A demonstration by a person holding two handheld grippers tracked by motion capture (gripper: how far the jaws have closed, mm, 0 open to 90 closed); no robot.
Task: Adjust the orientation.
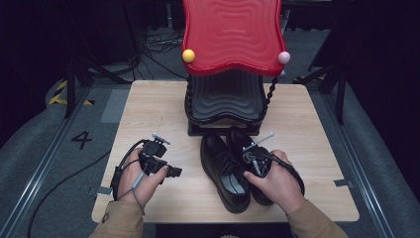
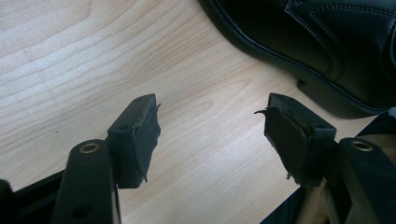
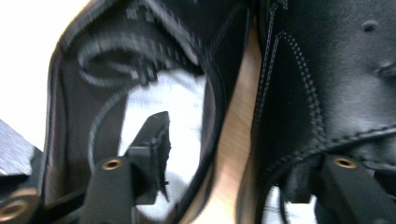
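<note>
Pair of black shoes (image 1: 225, 171) side by side on the wooden surface (image 1: 158, 111) before a red-and-black rack (image 1: 230, 64), right gripper (image 1: 257, 161) over them, jaws apart, one inside the left shoe (image 3: 154, 116), left gripper (image 1: 166, 168) apart, empty, just beside

1. Two black leather shoes (image 1: 225, 171), side by side at the lower centre of the high view.
2. One red-topped rack (image 1: 230, 34), upper centre.
3. Two small balls on its front corners: one yellow ball (image 1: 188, 55), one pink ball (image 1: 283, 57).
4. Two grippers: left gripper (image 1: 174, 172), right gripper (image 1: 257, 166).
5. One wooden table (image 1: 148, 109).
</note>
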